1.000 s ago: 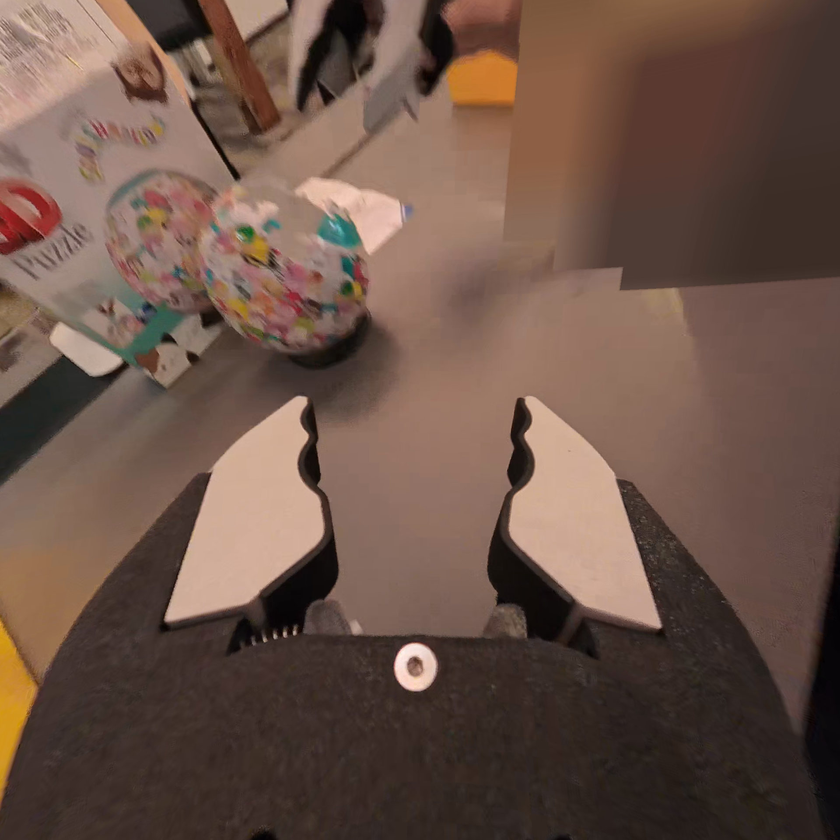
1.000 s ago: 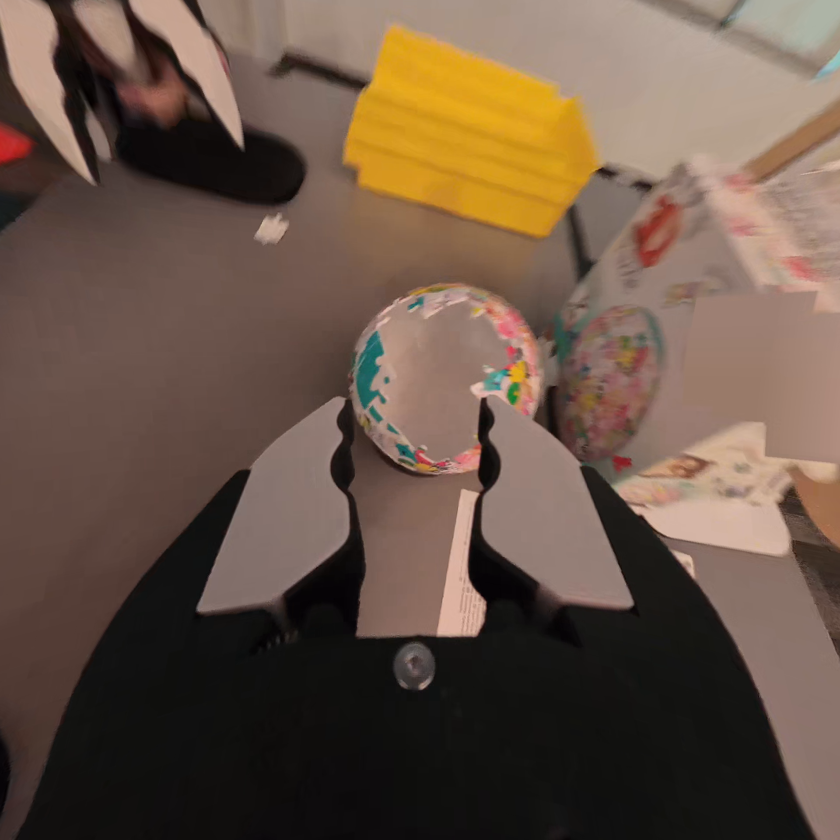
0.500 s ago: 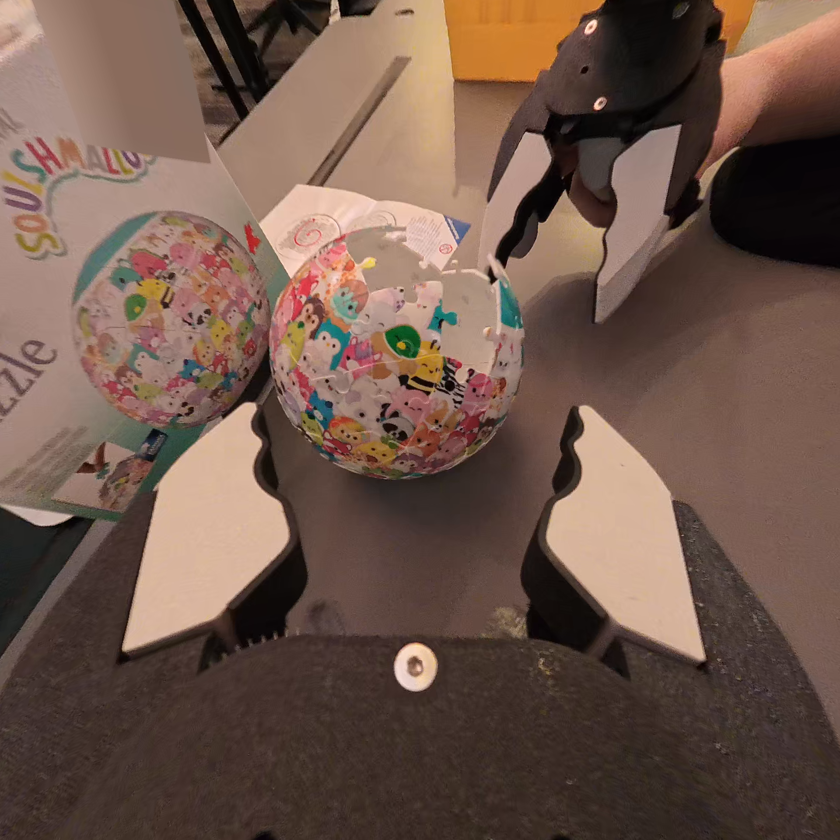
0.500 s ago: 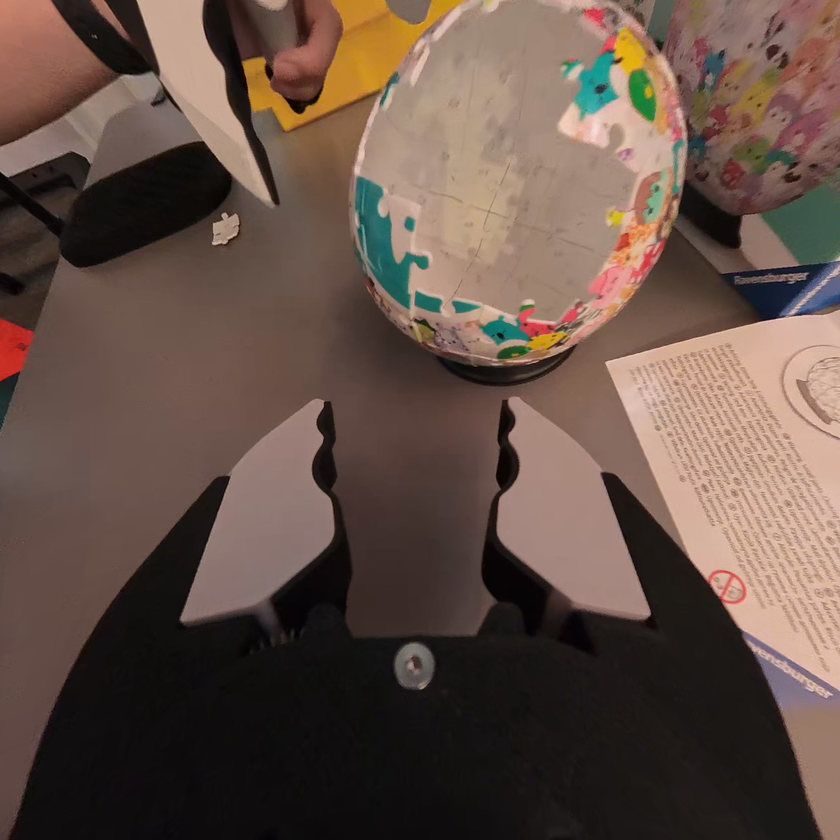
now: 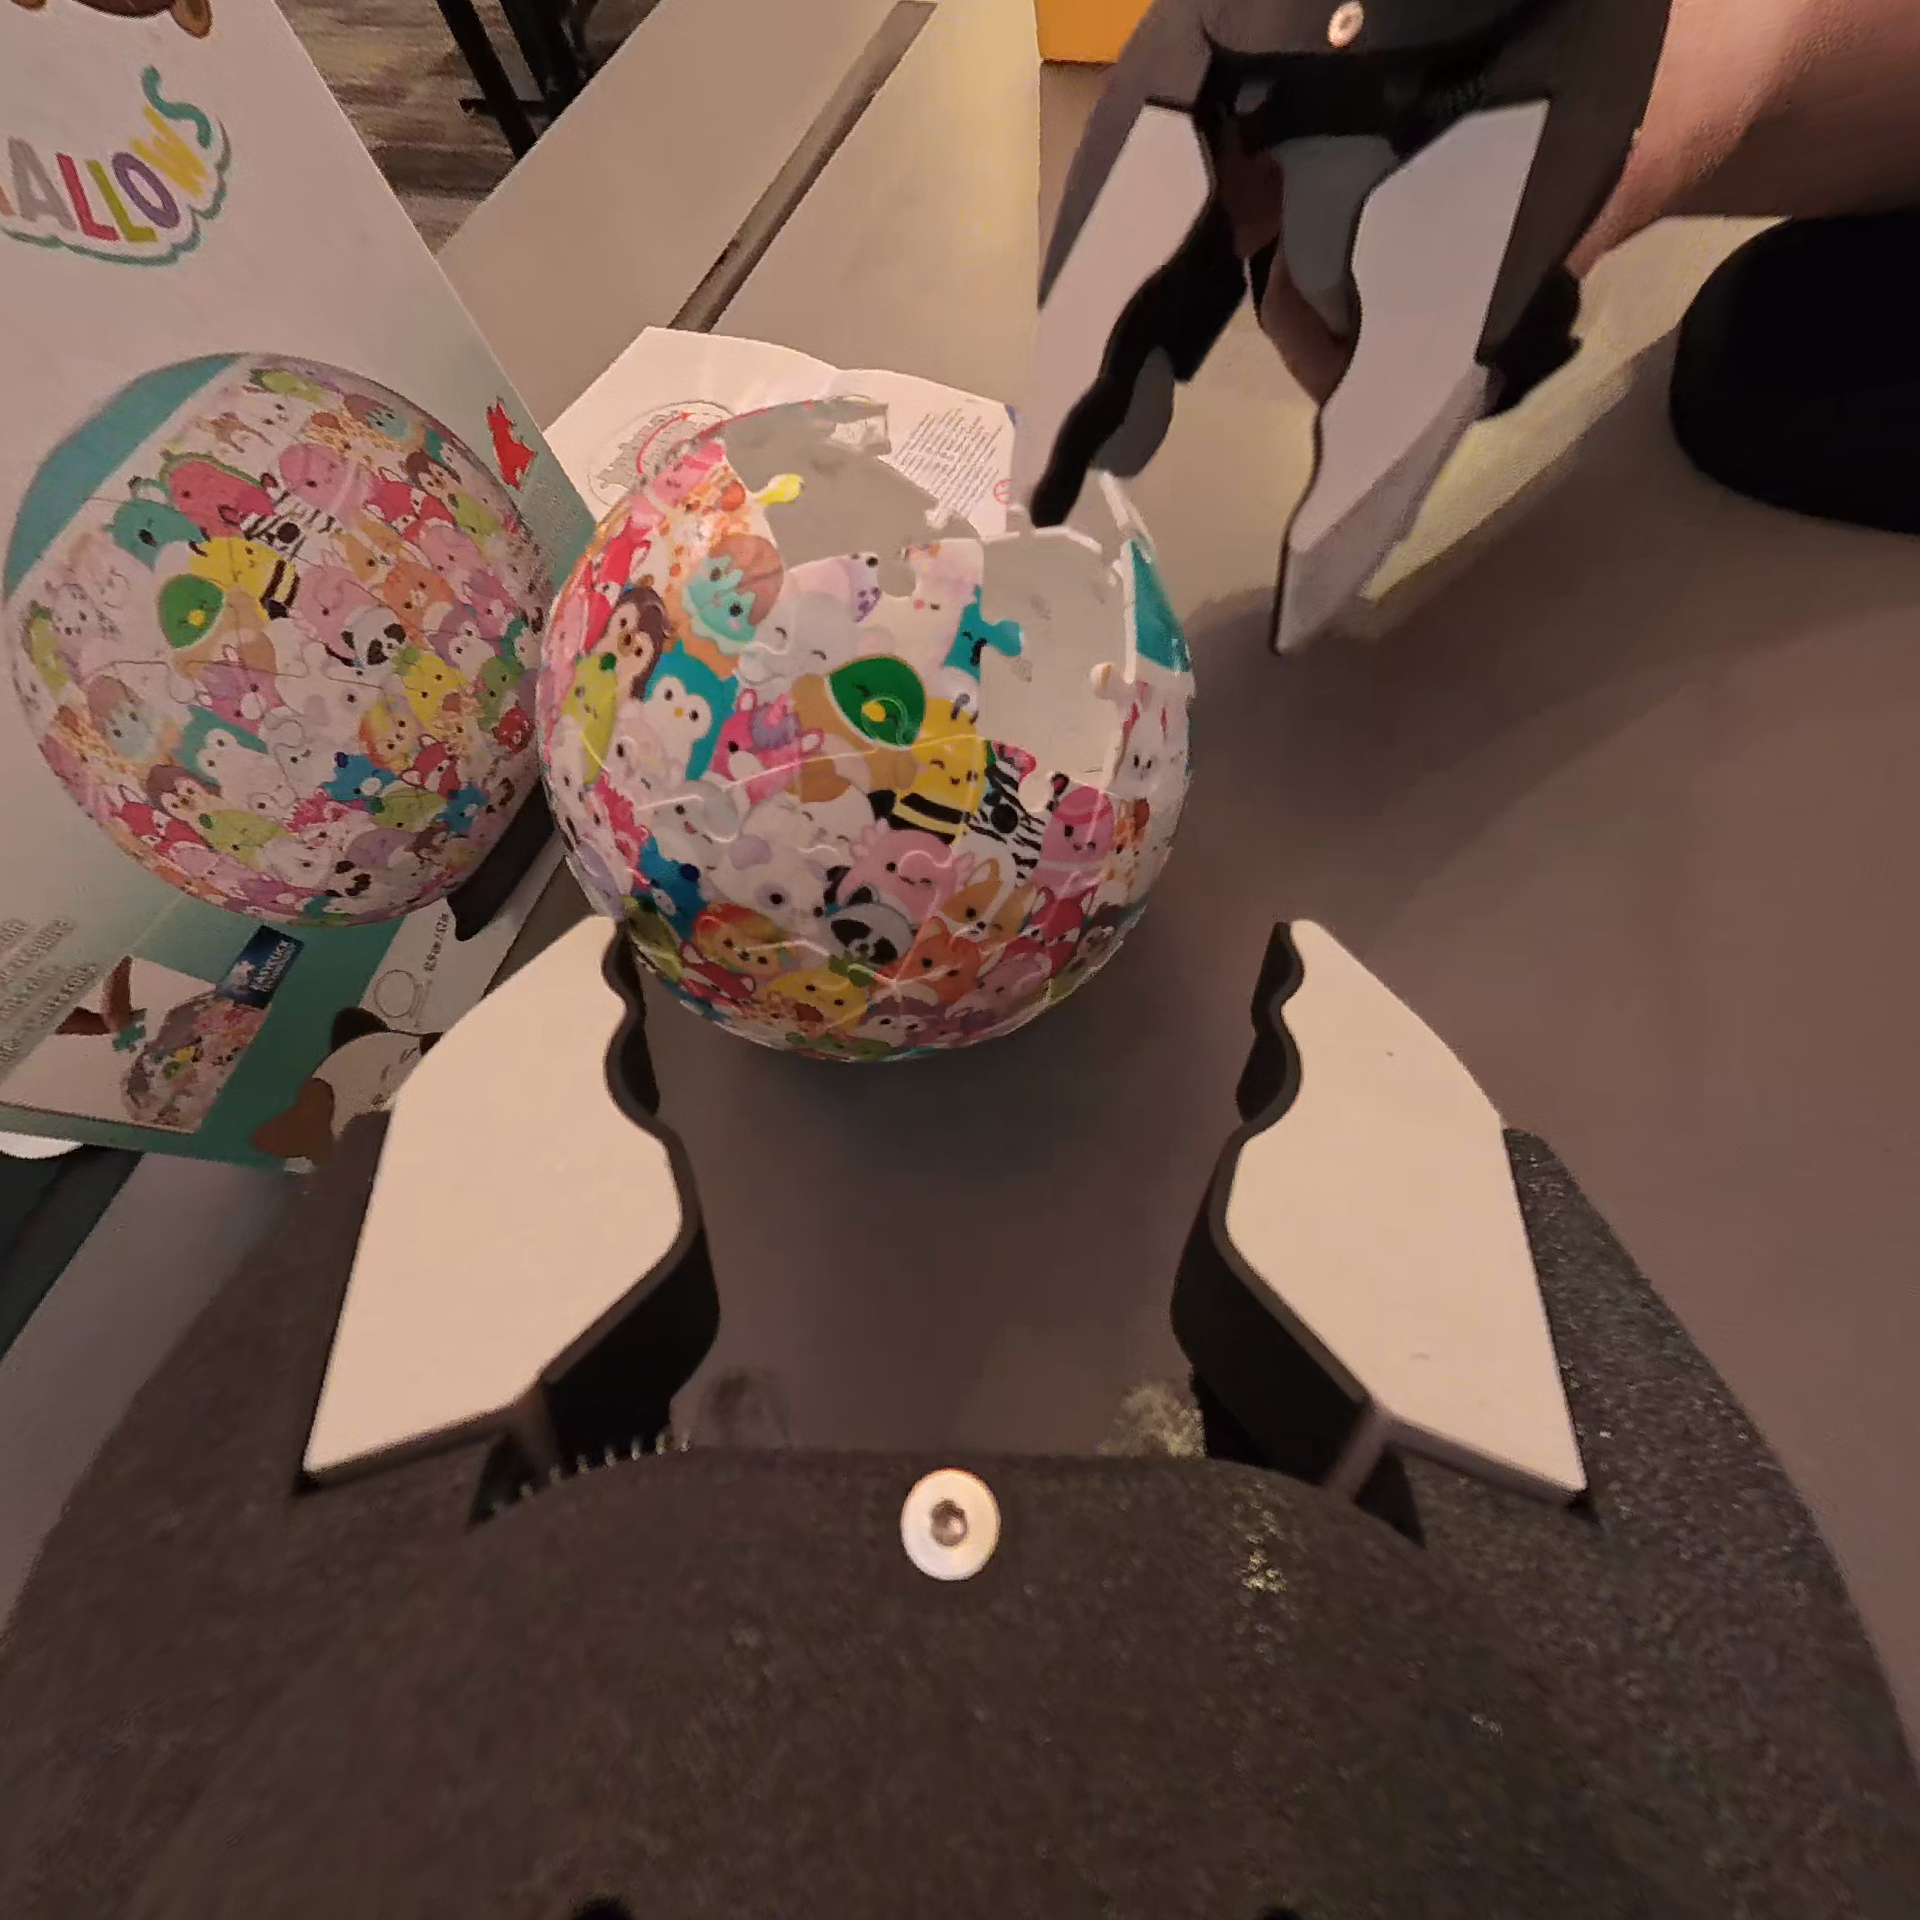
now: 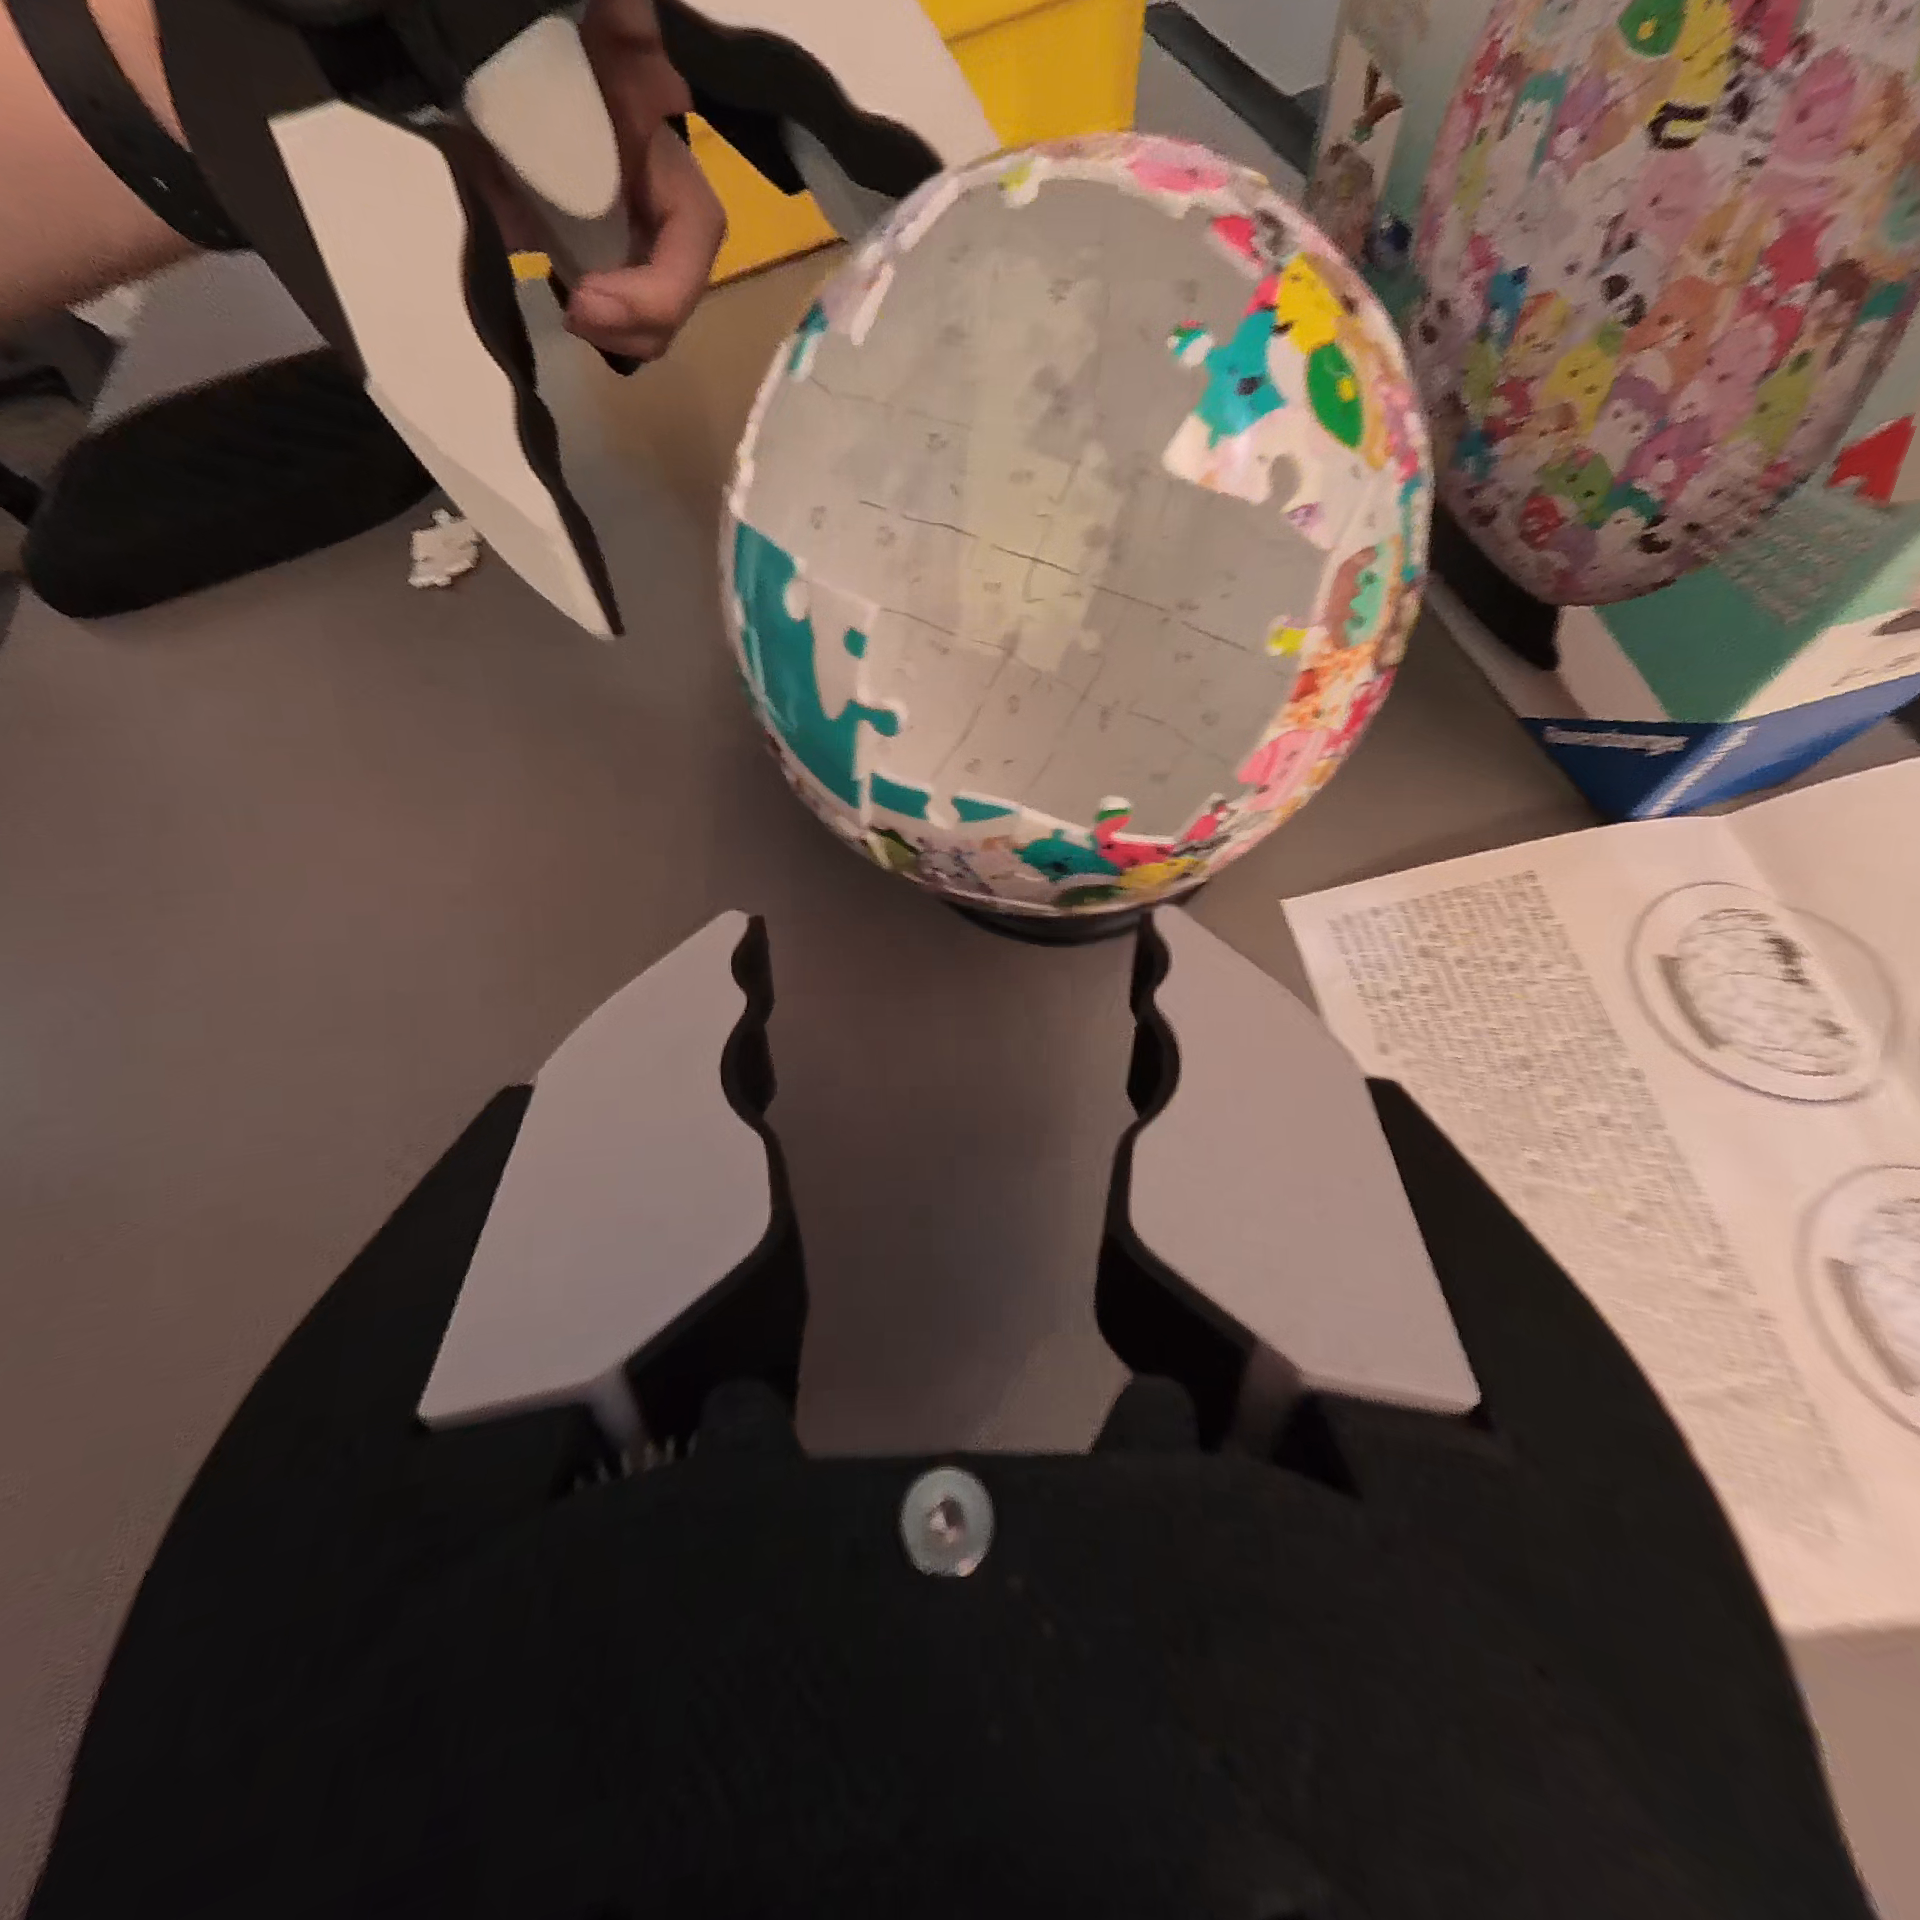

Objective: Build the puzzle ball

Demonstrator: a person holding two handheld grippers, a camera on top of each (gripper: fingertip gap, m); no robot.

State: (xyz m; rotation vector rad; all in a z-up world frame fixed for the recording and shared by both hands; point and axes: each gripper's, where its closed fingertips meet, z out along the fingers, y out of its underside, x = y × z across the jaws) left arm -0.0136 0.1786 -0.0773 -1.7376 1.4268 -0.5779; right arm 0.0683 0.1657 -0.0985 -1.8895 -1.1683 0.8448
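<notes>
The puzzle ball stands on a small black base on the grey table. It is covered in colourful cartoon animals. A large gap on top and on one side shows the grey inner faces of its pieces. My left gripper is open and empty, with its fingertips level with the ball's near lower edge. My right gripper is open and empty just in front of the base. In the left wrist view it hangs at the ball's far upper right. A loose puzzle piece lies on the table.
The puzzle box stands right beside the ball, and it also shows in the right wrist view. An instruction sheet lies flat beside the right gripper. A yellow box and a black pad sit farther back.
Both grippers have moved in close to the ball, which now fills much more of each view. My left gripper's fingers have spread wider than a second ago.
</notes>
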